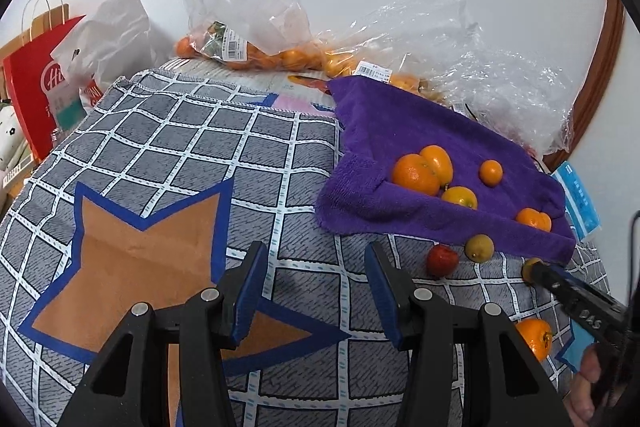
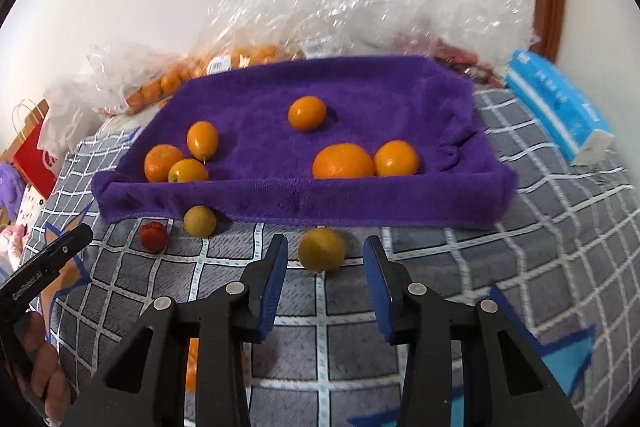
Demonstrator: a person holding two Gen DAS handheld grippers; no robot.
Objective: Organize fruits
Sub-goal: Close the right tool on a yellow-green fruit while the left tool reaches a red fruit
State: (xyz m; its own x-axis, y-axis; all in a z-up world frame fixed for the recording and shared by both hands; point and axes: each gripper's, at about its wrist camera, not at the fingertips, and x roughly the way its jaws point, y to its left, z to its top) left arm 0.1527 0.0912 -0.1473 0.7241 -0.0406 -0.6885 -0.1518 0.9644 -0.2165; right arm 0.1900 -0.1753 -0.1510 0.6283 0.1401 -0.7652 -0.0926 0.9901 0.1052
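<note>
Open checkered cloth under my left claw; right claw faces yellow fruit, purple towel's raised edge just behind.

Both wrist cameras look steeply down along their fingers at the checked cloth. Both views share the purple towel; the right camera sits nearer, facing it squarely.

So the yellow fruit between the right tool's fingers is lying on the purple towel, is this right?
Not quite. The yellow fruit does sit between the fingers of the right tool, but it lies on the grey checked cloth, just in front of the purple towel. The right wrist view shows this.
</note>
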